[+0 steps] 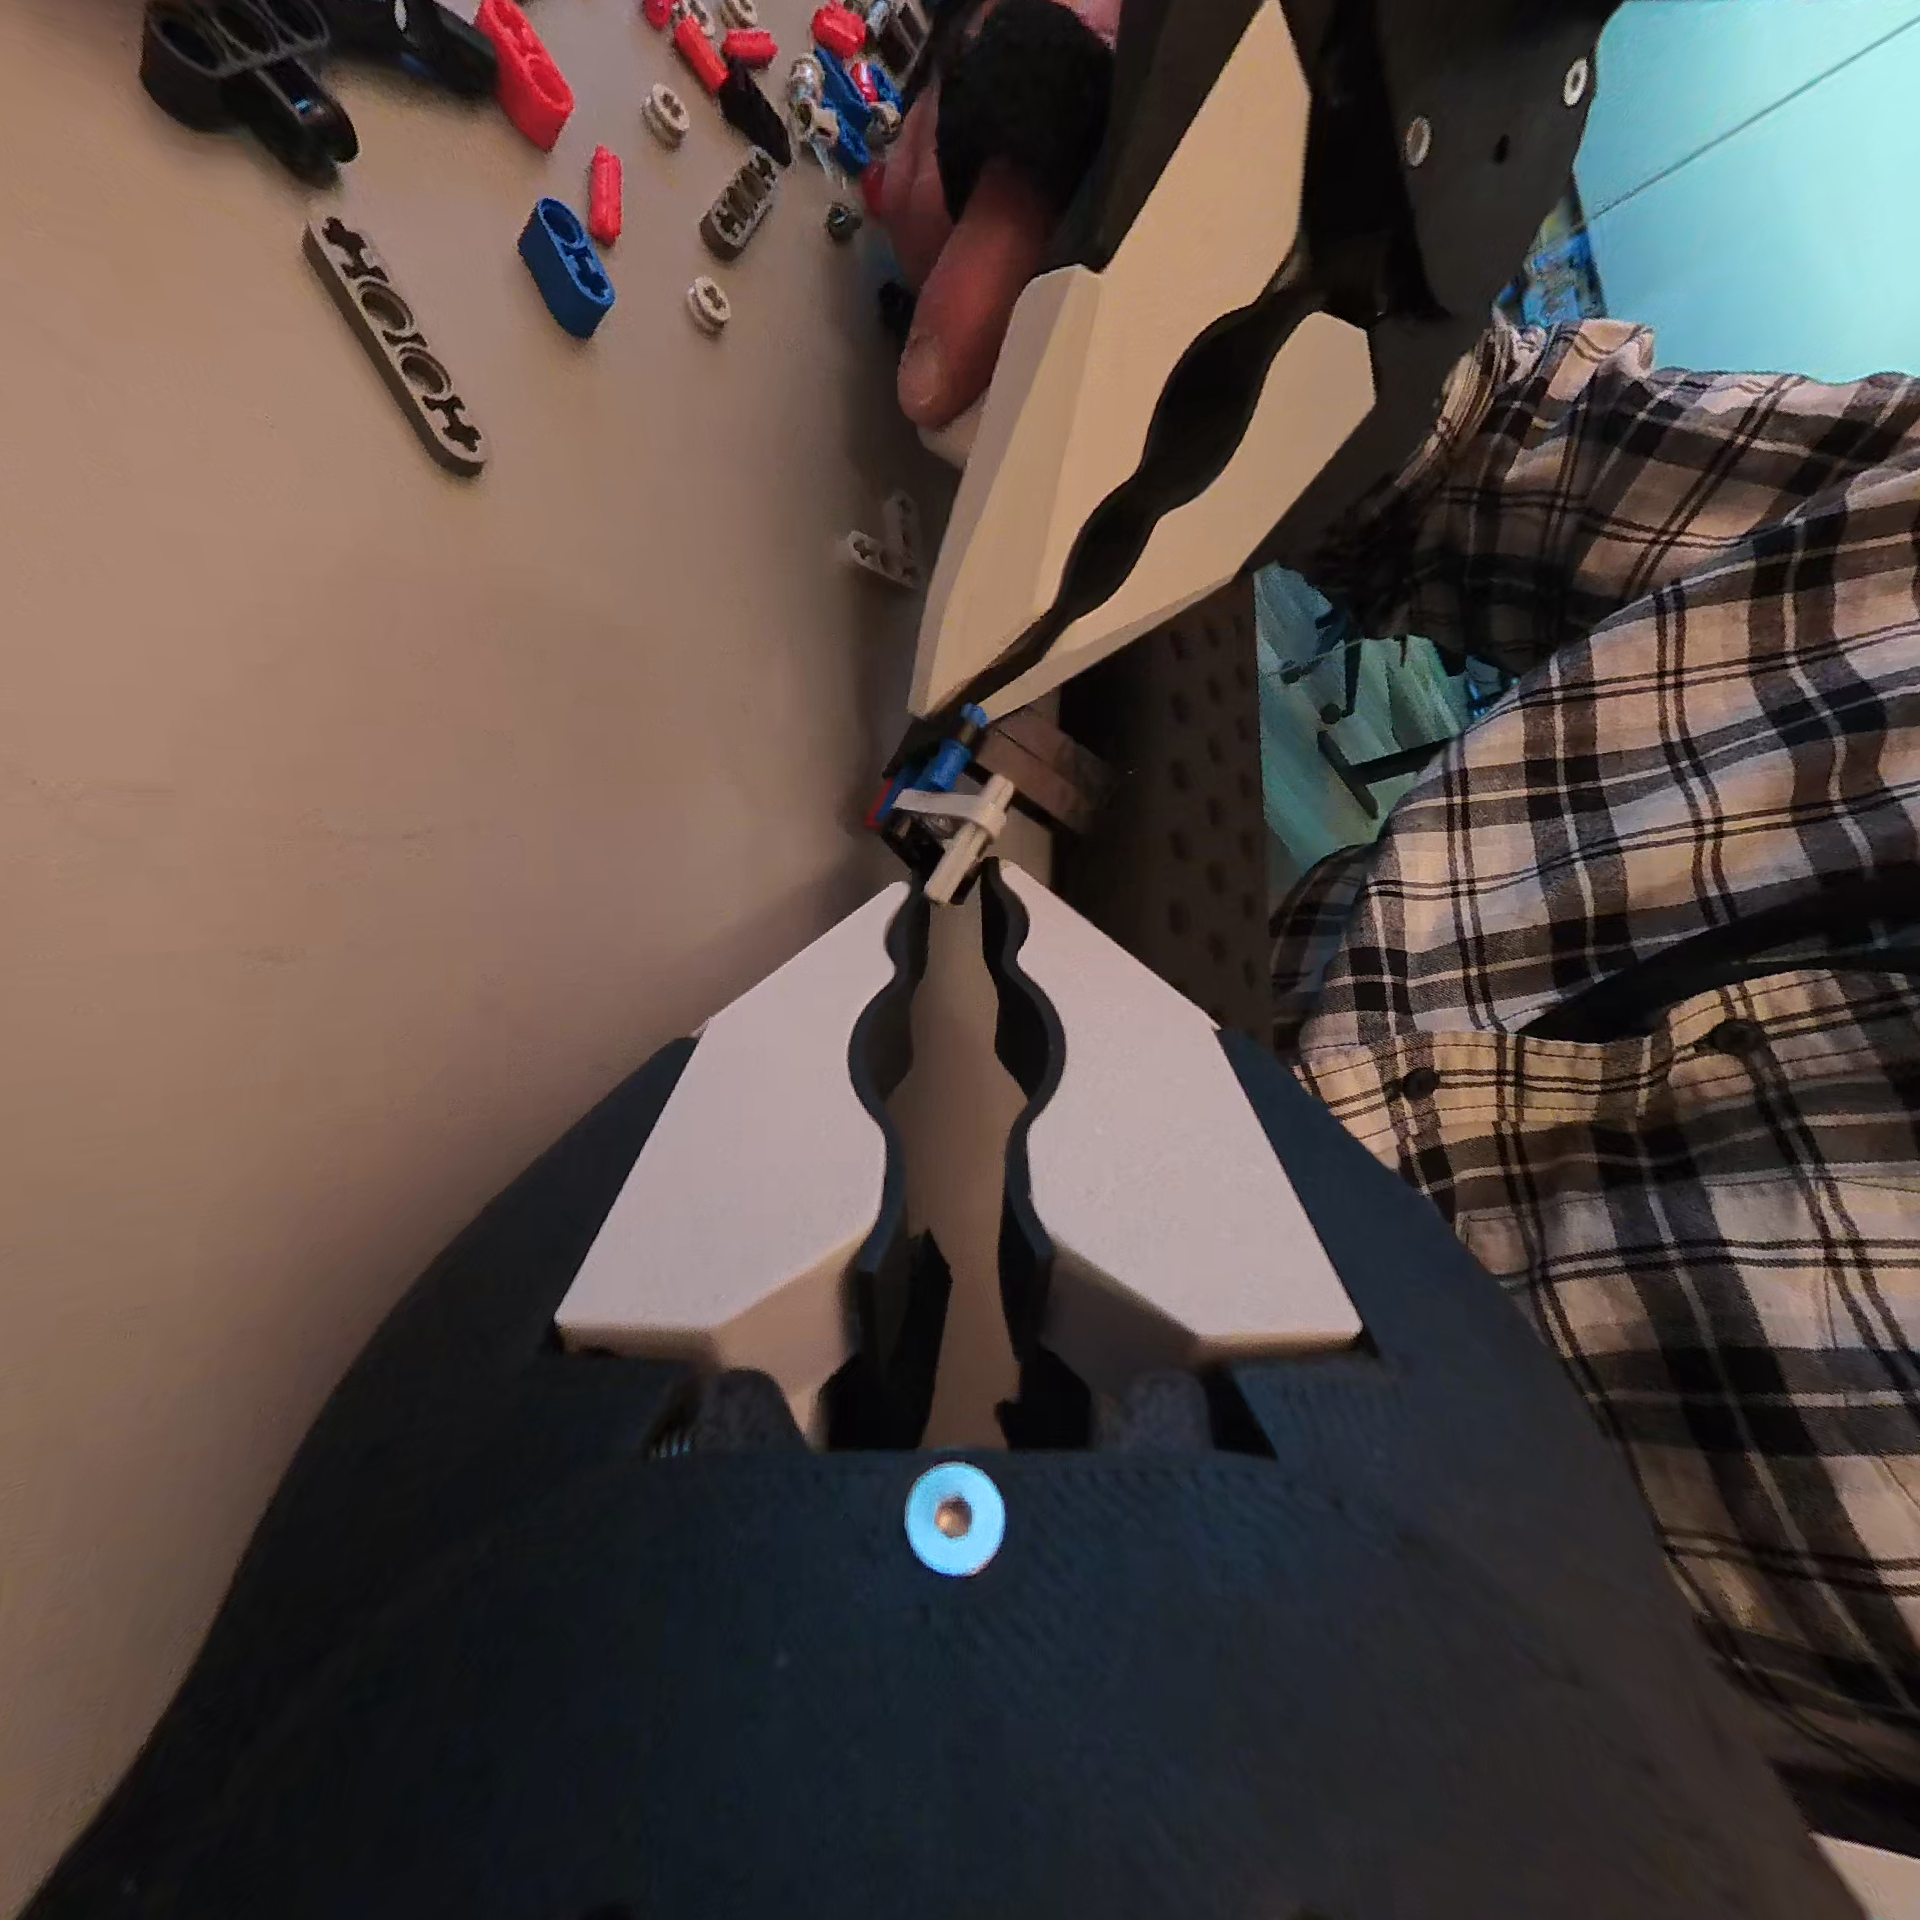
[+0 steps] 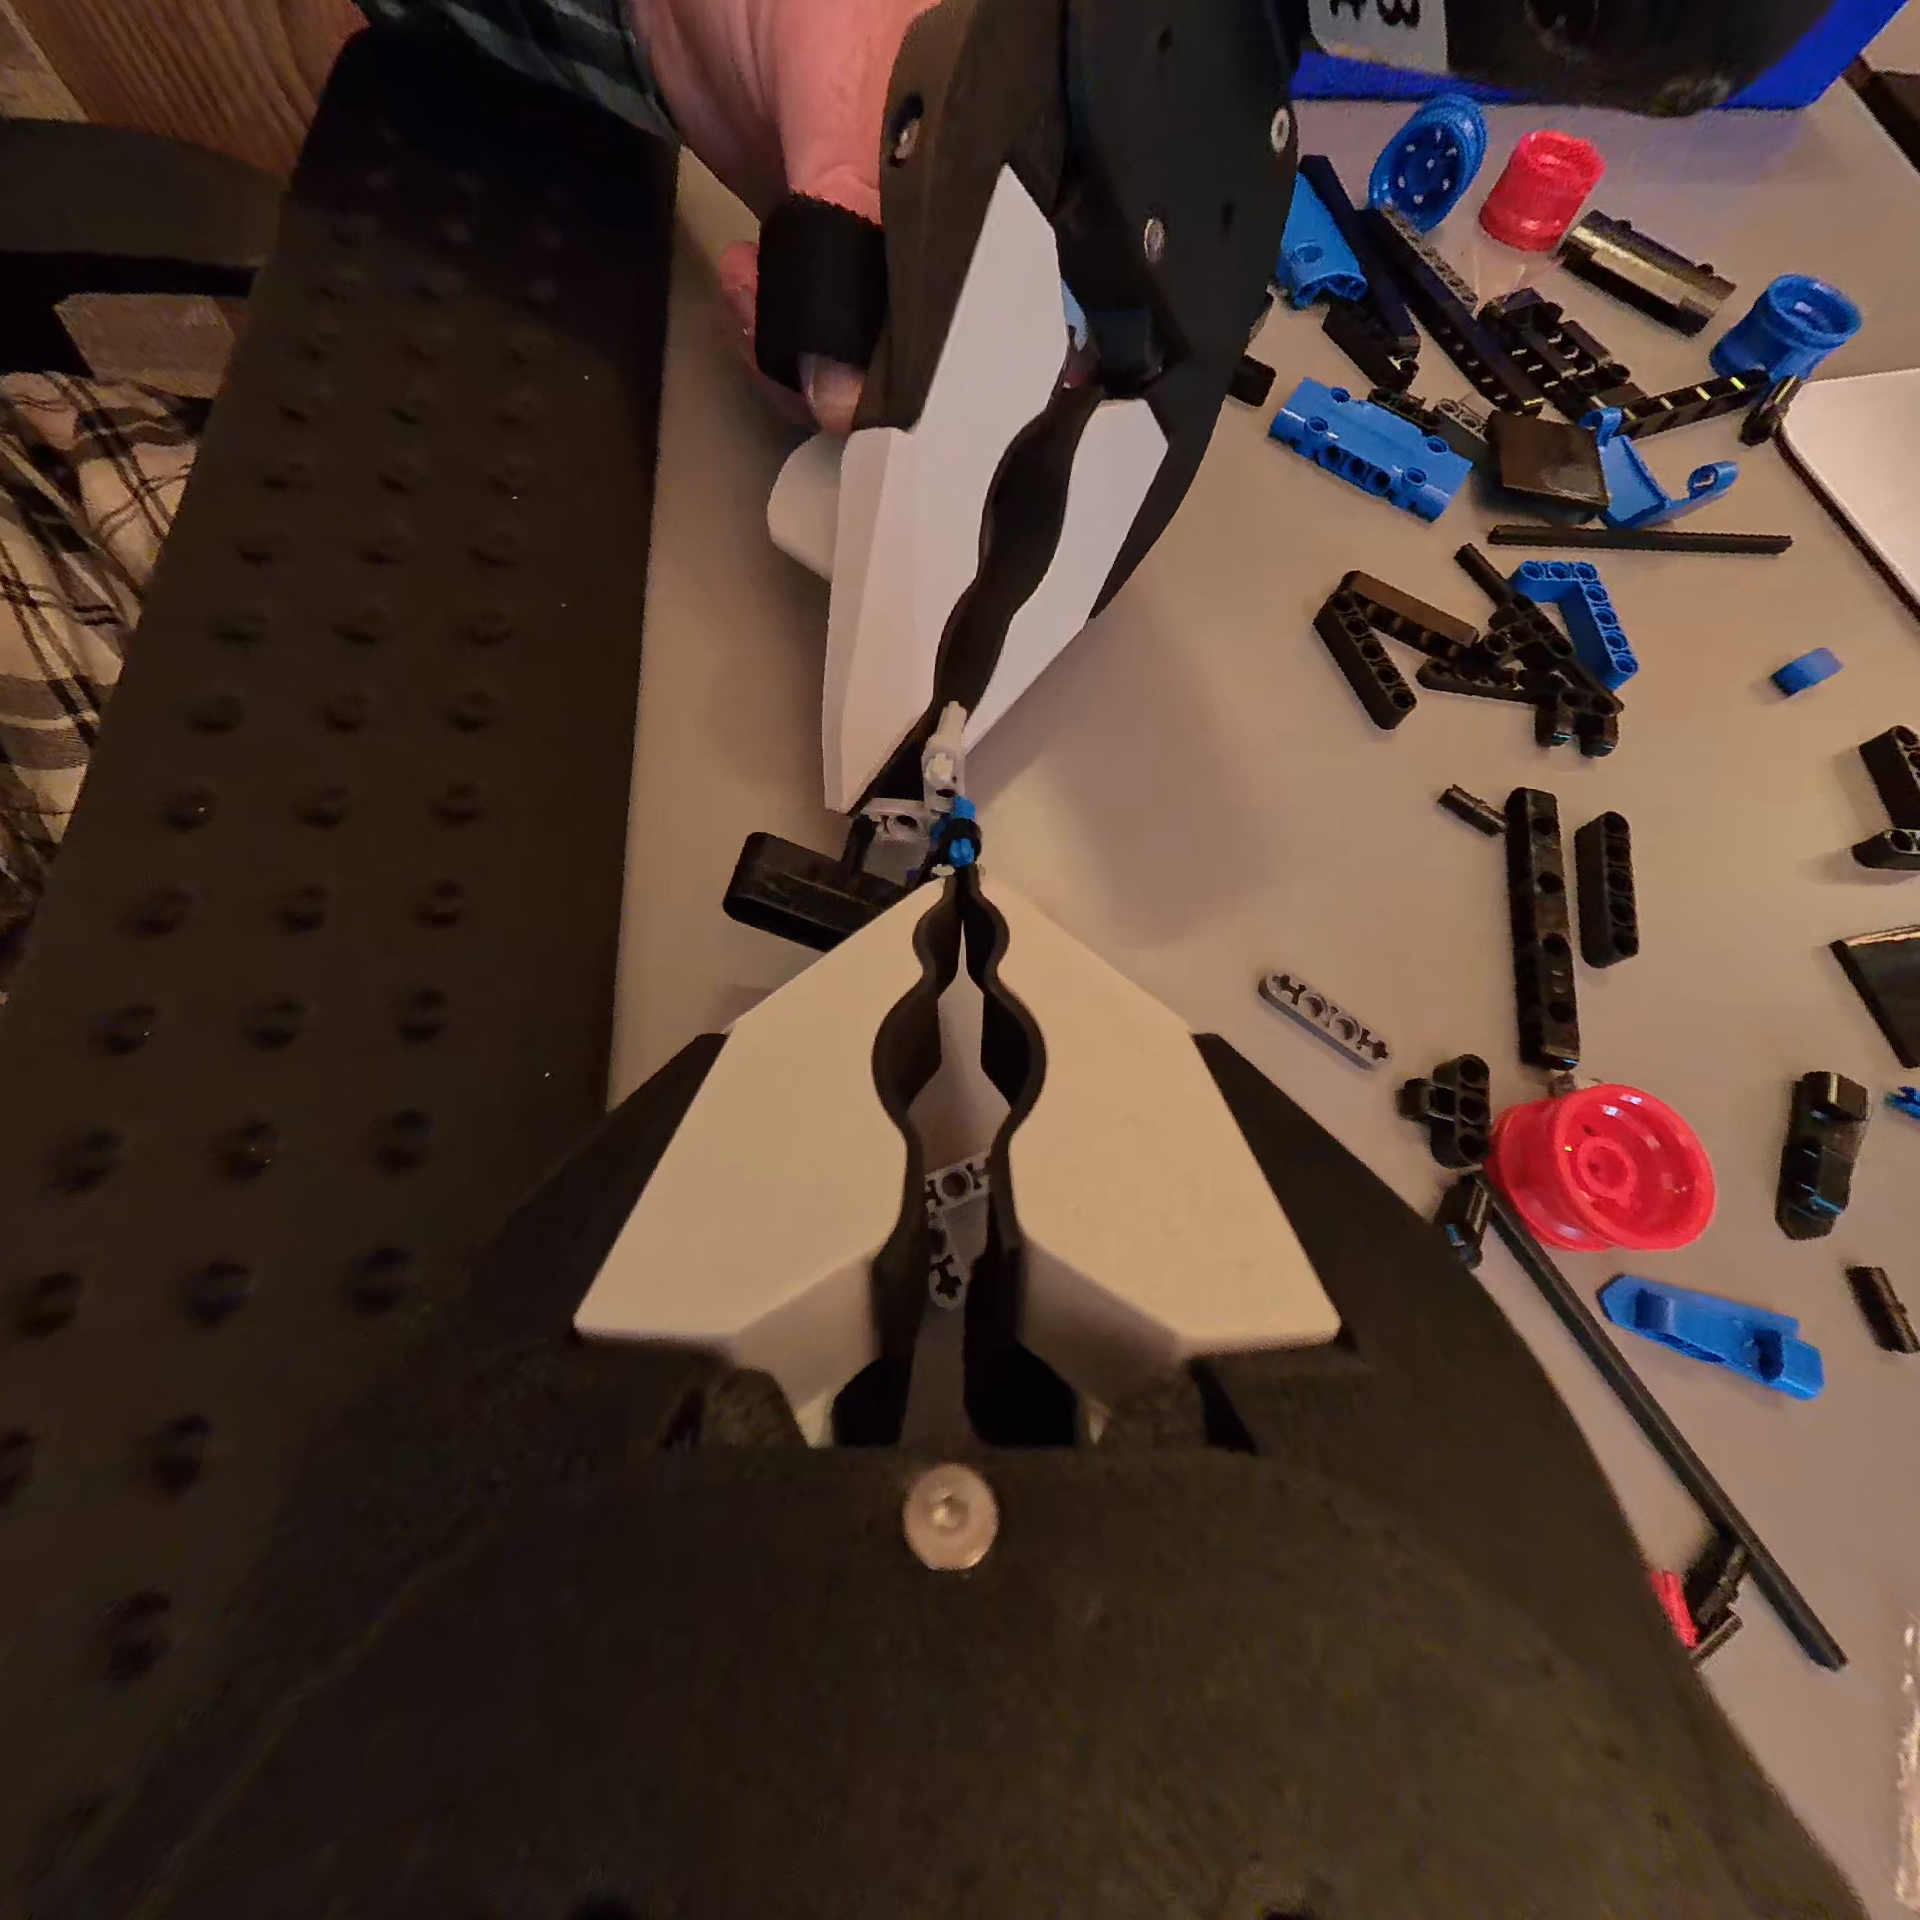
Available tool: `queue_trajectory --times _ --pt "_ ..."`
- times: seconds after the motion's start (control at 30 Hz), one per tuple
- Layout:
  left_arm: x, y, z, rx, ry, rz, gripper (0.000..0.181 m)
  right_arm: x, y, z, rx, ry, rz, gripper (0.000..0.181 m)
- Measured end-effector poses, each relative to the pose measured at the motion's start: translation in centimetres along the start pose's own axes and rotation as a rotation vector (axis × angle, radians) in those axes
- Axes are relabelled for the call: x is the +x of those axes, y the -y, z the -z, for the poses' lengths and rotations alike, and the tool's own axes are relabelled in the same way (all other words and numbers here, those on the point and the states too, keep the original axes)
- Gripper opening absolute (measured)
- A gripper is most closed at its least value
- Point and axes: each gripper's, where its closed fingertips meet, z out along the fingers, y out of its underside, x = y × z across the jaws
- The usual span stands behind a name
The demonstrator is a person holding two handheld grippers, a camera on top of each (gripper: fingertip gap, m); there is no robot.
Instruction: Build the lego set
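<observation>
Both grippers: black bodies, off-white finger blocks, black wavy pads. Left gripper (image 1: 951, 894) tips at a small assembly (image 1: 940, 805) of white, blue, black and a red fleck. Beyond the right gripper (image 2: 951, 894), on the grey table (image 2: 1143, 831): a red wheel (image 2: 1600, 1164), blue and black beams. Shirt (image 1: 1621, 935) right of left gripper: black-and-cream plaid.
</observation>
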Motion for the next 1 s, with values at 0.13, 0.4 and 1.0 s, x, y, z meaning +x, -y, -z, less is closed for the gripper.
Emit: queue_trajectory --times 0.13,0.4,1.0 --pt "0.4 0.0 -0.3 -0.001 -0.019 0.015 0.005 0.2 -0.3 -0.1 -0.022 -0.022 0.005 0.0" --pt "0.2 0.1 -0.4 0.011 -0.012 0.042 0.009 0.2 -0.1 0.1 0.001 -0.027 0.0 0.0" --pt "-0.4 0.9 -0.2 0.051 0.069 -0.014 0.008 0.1 -0.2 0.4 -0.004 -0.049 0.038 0.0"
